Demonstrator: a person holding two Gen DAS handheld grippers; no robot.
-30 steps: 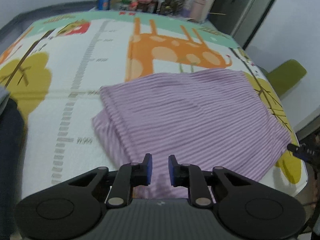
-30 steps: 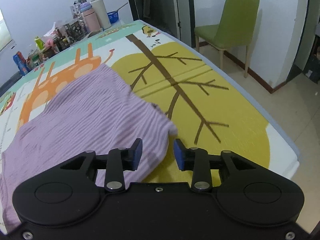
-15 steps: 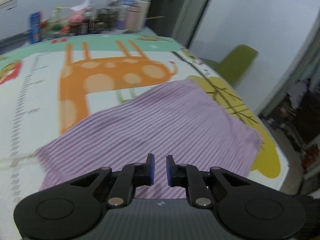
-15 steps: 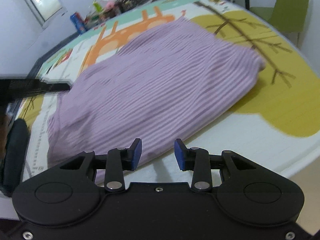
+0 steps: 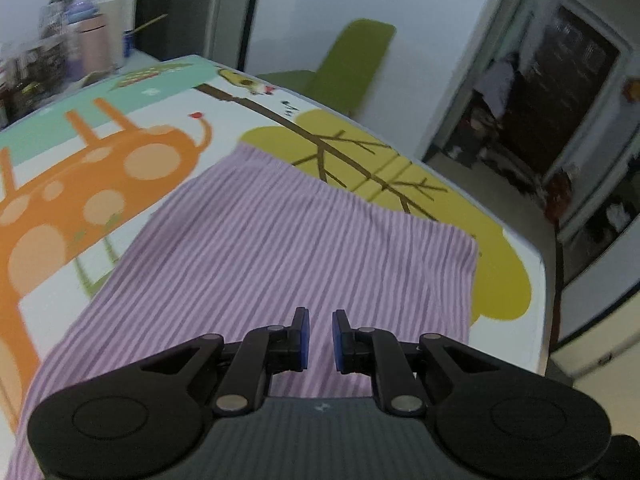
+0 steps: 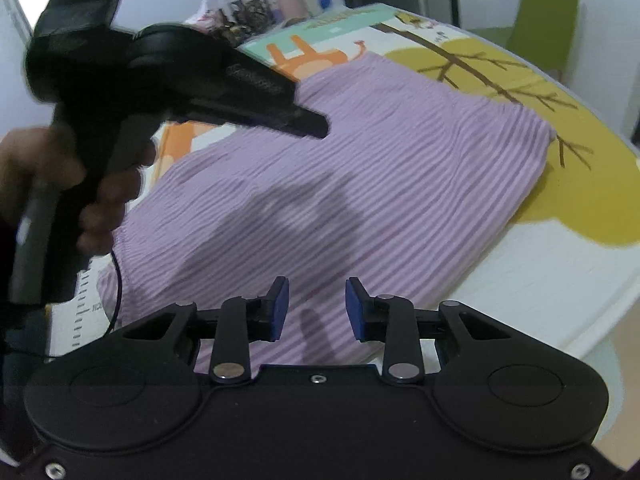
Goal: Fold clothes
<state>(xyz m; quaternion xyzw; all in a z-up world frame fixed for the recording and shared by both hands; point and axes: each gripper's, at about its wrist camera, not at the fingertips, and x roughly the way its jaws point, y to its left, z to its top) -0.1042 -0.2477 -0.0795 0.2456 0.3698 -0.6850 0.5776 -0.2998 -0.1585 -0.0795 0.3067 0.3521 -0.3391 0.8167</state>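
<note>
A folded purple striped garment lies flat on the printed play mat; it also shows in the right wrist view. My left gripper is open a little and empty, held above the garment's near edge. In the right wrist view the left gripper reaches in from the left over the garment, with the hand on its handle. My right gripper is open and empty, just above the garment's near edge.
Bottles and clutter stand at the mat's far end. A green chair stands beyond the table, also in the right wrist view. The table edge runs close on the right. A doorway is at right.
Both grippers have swung right and come together over the garment's near edge. The left gripper has now come into the right wrist view. The garment lies as before.
</note>
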